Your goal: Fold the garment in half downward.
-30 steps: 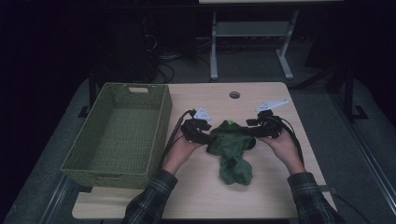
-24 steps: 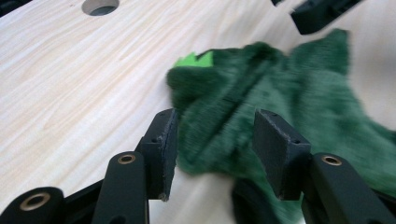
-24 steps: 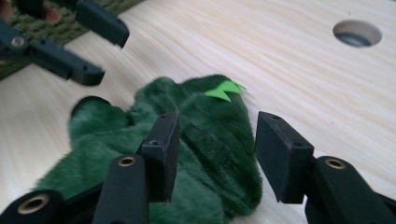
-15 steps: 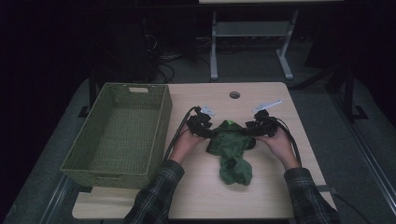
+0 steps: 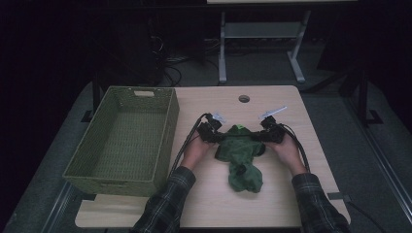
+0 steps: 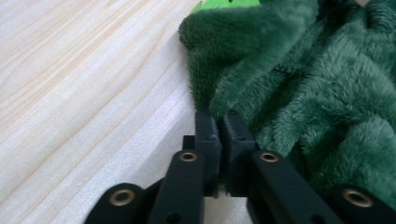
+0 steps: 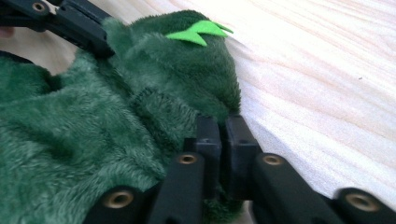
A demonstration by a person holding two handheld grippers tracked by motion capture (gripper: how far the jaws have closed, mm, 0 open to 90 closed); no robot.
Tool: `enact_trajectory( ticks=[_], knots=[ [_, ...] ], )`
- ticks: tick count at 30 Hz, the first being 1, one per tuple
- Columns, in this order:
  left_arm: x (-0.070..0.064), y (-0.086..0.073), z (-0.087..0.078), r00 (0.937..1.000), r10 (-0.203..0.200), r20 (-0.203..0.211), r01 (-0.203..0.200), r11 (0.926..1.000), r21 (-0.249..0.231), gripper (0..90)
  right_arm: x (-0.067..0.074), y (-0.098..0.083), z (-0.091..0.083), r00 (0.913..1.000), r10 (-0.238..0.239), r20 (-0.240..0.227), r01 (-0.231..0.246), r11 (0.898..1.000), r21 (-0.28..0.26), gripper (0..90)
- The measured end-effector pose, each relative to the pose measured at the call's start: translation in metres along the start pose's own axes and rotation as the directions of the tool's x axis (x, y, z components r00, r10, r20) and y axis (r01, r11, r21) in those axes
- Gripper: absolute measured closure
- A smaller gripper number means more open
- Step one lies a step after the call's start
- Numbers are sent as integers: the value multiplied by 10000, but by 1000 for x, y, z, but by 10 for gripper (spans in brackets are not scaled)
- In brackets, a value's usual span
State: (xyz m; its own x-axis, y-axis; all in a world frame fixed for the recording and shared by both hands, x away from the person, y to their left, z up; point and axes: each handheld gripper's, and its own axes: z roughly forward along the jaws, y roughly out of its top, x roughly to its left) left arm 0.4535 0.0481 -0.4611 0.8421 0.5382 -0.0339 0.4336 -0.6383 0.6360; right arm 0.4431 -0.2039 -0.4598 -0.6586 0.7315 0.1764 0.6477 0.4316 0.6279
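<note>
A dark green fleece garment (image 5: pixel 241 158) lies crumpled on the wooden table (image 5: pixel 277 206), with a bright green jagged patch (image 7: pixel 198 31) near its far edge. My left gripper (image 5: pixel 220 138) is at the garment's upper left corner. In the left gripper view its jaws (image 6: pixel 219 120) have just closed and pinch a fold of fleece (image 6: pixel 303 84). My right gripper (image 5: pixel 258 137) is at the upper right corner. Its jaws (image 7: pixel 220 125) have just closed too, gripping the fleece edge (image 7: pixel 93 121). The left gripper's jaws (image 7: pixel 74 21) show at the top left of the right gripper view.
A green woven basket (image 5: pixel 171 127) stands on the table's left part, close to my left hand. A round cable hole (image 5: pixel 244 98) sits in the tabletop beyond the garment. Desk legs and cables stand on the dark floor behind.
Both hands have sunk toward the table at the garment's upper corners. The garment's upper edge has come down with them; its lower part has stayed put.
</note>
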Motion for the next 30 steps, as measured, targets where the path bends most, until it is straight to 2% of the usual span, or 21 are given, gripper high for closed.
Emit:
enact_trajectory(
  ticks=[4,8,11,12,15,17,23,25,30],
  knots=[
    [0,4,-7,9999,-154,-26,153,9997,-167,881,0,2,-5,10000,90,-19,-90,9999,-106,874],
    [-1,12,-19,9997,-228,-97,221,9976,-650,882,-1,5,-15,9996,290,-20,-291,9982,-528,877],
    [0,21,-29,9998,-141,-145,126,9952,-966,879,-2,8,-24,9993,363,35,-359,9959,-827,879],
    [-1,24,-32,9998,-129,-156,111,9942,-1067,879,-3,11,-26,9992,402,5,-401,9966,-716,880],
    [-1,34,-40,9998,-23,-207,-3,9919,-1271,878,-3,20,-37,9993,276,270,-246,9943,-1039,883],
    [0,40,-44,9996,47,-285,-85,9907,-1356,878,-4,26,-41,9990,316,330,-283,9951,-943,882],
    [3,56,-61,9989,164,-436,-240,9832,-1812,876,-5,39,-58,9977,428,528,-343,9877,-1529,883],
    [1,57,-66,9993,115,-342,-184,9782,-2070,876,-4,41,-61,9974,342,632,-232,9858,-1662,883],
    [-5,51,-71,9998,151,-131,-177,9740,-2260,876,3,37,-67,9983,253,520,-157,9838,-1784,883]
  ],
)
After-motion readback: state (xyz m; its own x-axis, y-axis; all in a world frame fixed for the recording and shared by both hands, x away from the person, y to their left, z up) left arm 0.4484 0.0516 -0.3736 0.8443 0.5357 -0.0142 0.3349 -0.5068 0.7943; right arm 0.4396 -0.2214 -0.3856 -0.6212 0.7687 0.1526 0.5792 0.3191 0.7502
